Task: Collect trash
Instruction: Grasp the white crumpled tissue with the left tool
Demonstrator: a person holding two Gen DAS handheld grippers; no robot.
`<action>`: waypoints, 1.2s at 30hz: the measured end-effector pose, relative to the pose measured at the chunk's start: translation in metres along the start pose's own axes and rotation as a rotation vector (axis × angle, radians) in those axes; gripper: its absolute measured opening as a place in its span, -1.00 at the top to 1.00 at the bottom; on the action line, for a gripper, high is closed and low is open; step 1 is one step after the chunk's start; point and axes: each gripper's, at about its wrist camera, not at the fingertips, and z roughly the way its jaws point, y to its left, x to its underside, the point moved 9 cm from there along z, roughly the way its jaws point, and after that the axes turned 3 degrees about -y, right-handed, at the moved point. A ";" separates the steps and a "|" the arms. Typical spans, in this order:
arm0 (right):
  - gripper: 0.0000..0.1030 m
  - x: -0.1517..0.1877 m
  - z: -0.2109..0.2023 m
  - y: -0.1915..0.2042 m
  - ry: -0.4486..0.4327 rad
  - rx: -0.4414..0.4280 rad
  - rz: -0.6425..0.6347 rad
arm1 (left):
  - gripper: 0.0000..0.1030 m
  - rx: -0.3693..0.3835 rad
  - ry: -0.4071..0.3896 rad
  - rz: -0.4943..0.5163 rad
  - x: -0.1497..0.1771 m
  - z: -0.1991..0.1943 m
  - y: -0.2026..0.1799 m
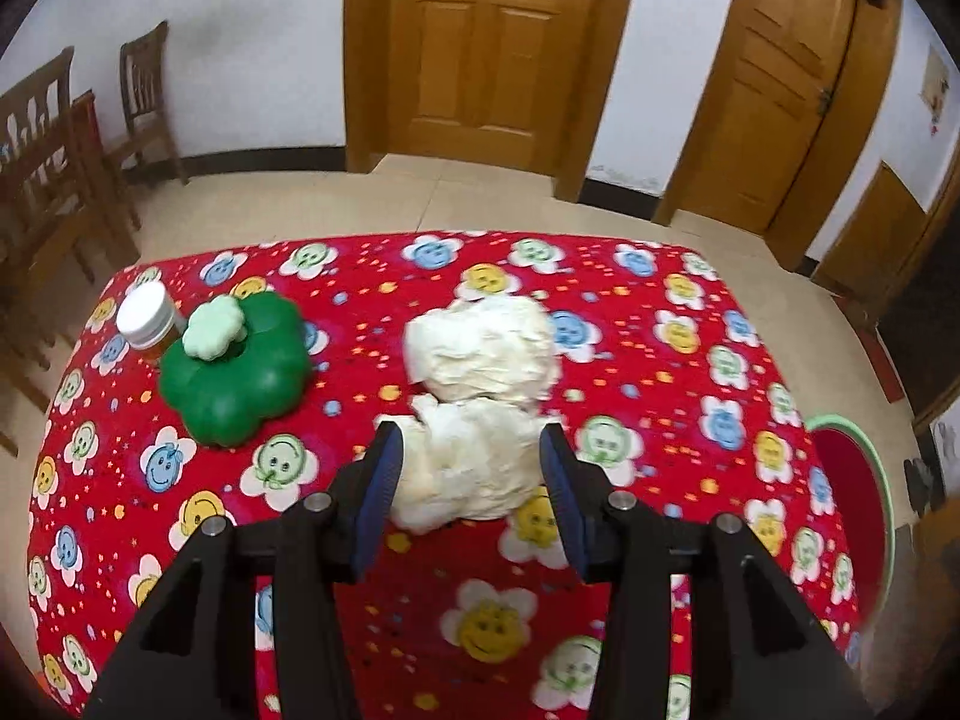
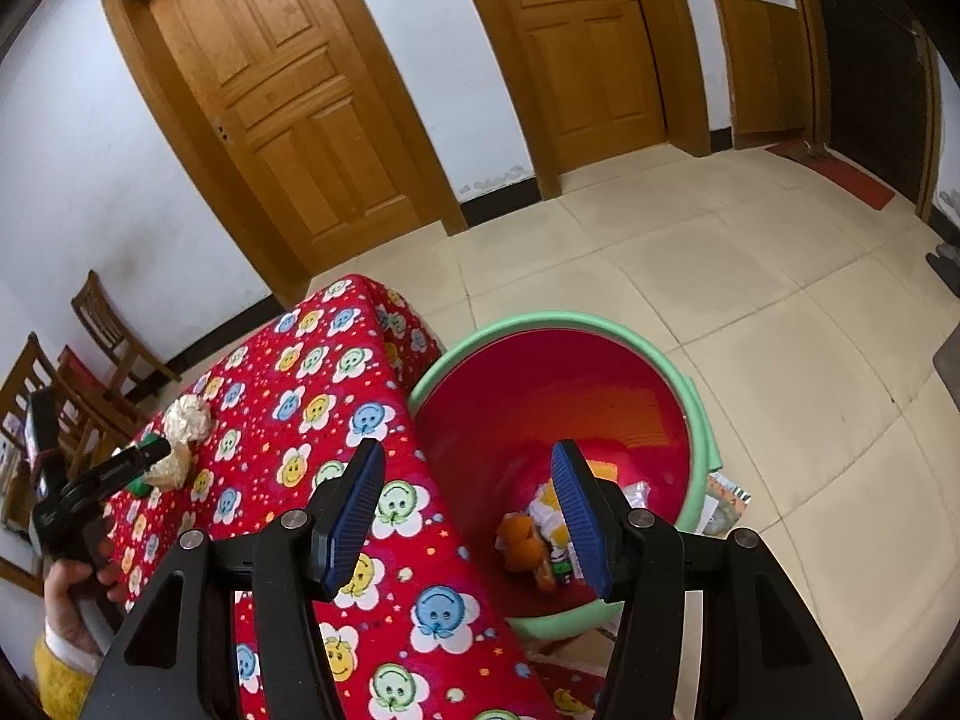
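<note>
Two crumpled white paper balls lie on the red flowered tablecloth (image 1: 690, 396). The near ball (image 1: 468, 468) sits between the fingers of my left gripper (image 1: 471, 450), which is open with its jaws on either side of it. The far ball (image 1: 483, 348) lies just behind it. In the right wrist view my right gripper (image 2: 468, 468) is open and empty, above the table's edge and the red bin with a green rim (image 2: 576, 324) on the floor. The bin holds orange peel and wrappers (image 2: 540, 534). The left gripper (image 2: 120, 468) and both balls (image 2: 189, 417) show far left.
A green flower-shaped container (image 1: 237, 372) with a pale green knob and a white-lidded jar (image 1: 147, 315) stand at the table's far left. Wooden chairs (image 1: 48, 180) stand left of the table. Doors (image 1: 486, 48) line the far wall. Litter (image 2: 723, 498) lies beside the bin.
</note>
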 end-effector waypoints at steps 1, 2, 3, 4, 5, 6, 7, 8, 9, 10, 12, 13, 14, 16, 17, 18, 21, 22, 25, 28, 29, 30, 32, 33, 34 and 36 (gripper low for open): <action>-0.15 0.000 0.002 0.002 0.003 -0.001 -0.003 | 0.08 -0.002 0.006 -0.005 0.001 0.003 0.003; -0.16 0.000 0.003 0.004 0.007 -0.001 -0.007 | 0.08 -0.005 0.014 -0.010 0.002 0.007 0.006; -0.16 0.000 0.005 0.006 0.011 0.000 -0.011 | 0.08 -0.005 0.019 -0.012 0.003 0.009 0.007; -0.16 0.000 0.007 0.008 0.016 -0.001 -0.013 | 0.07 -0.004 0.029 -0.018 0.005 0.012 0.008; -0.16 0.000 0.009 0.010 0.021 -0.005 -0.016 | 0.00 0.002 0.039 -0.028 0.007 0.016 0.009; -0.16 0.000 0.010 0.011 0.025 -0.007 -0.019 | -0.03 0.009 0.045 -0.036 0.009 0.018 0.009; -0.16 0.000 0.012 0.014 0.030 -0.008 -0.023 | -0.05 0.022 0.053 -0.052 0.012 0.020 0.010; -0.16 0.000 0.014 0.016 0.035 -0.009 -0.030 | -0.05 0.031 0.057 -0.058 0.014 0.021 0.009; -0.16 0.000 0.015 0.019 0.038 -0.013 -0.037 | -0.05 0.048 0.059 -0.071 0.016 0.022 0.008; -0.16 -0.001 0.016 0.023 0.041 -0.015 -0.047 | -0.05 0.056 0.059 -0.078 0.017 0.023 0.008; -0.16 -0.003 0.018 0.029 0.043 -0.019 -0.065 | -0.05 0.080 0.062 -0.095 0.020 0.024 0.006; -0.16 -0.003 0.019 0.032 0.045 -0.022 -0.071 | -0.05 0.091 0.066 -0.100 0.021 0.025 0.006; -0.16 -0.005 0.019 0.036 0.047 -0.030 -0.080 | 0.00 0.098 0.069 -0.104 0.023 0.026 0.005; -0.16 -0.006 0.020 0.045 0.052 -0.039 -0.095 | 0.20 0.100 0.050 -0.104 0.023 0.024 0.004; -0.16 -0.006 0.020 0.047 0.052 -0.041 -0.100 | 0.28 0.111 0.046 -0.109 0.023 0.023 0.003; -0.16 -0.007 0.020 0.052 0.054 -0.046 -0.110 | 0.31 0.125 0.040 -0.122 0.022 0.020 0.004; -0.16 -0.007 0.021 0.064 0.059 -0.057 -0.133 | 0.35 0.139 0.030 -0.136 0.020 0.013 0.007; -0.16 -0.007 0.021 0.069 0.060 -0.061 -0.144 | 0.36 0.137 0.023 -0.136 0.019 0.008 0.010; -0.16 -0.006 0.023 0.084 0.065 -0.077 -0.170 | 0.36 0.129 0.000 -0.142 0.017 -0.008 0.023; -0.16 -0.006 0.025 0.099 0.072 -0.098 -0.186 | 0.36 0.100 -0.018 -0.147 0.010 -0.022 0.041; -0.16 -0.006 0.025 0.106 0.074 -0.107 -0.193 | 0.36 0.087 -0.023 -0.145 0.008 -0.025 0.047; -0.16 -0.007 0.025 0.113 0.073 -0.115 -0.201 | 0.36 0.063 -0.037 -0.144 0.006 -0.032 0.057; -0.16 -0.008 0.026 0.130 0.067 -0.131 -0.219 | 0.36 0.024 -0.056 -0.144 0.002 -0.042 0.076; -0.16 -0.008 0.027 0.136 0.066 -0.135 -0.225 | 0.36 0.008 -0.062 -0.145 0.000 -0.044 0.084; -0.16 -0.008 0.028 0.145 0.068 -0.140 -0.233 | 0.36 -0.020 -0.076 -0.149 -0.002 -0.050 0.097; -0.16 -0.007 0.033 0.163 0.076 -0.156 -0.249 | 0.36 -0.054 -0.096 -0.158 -0.004 -0.056 0.115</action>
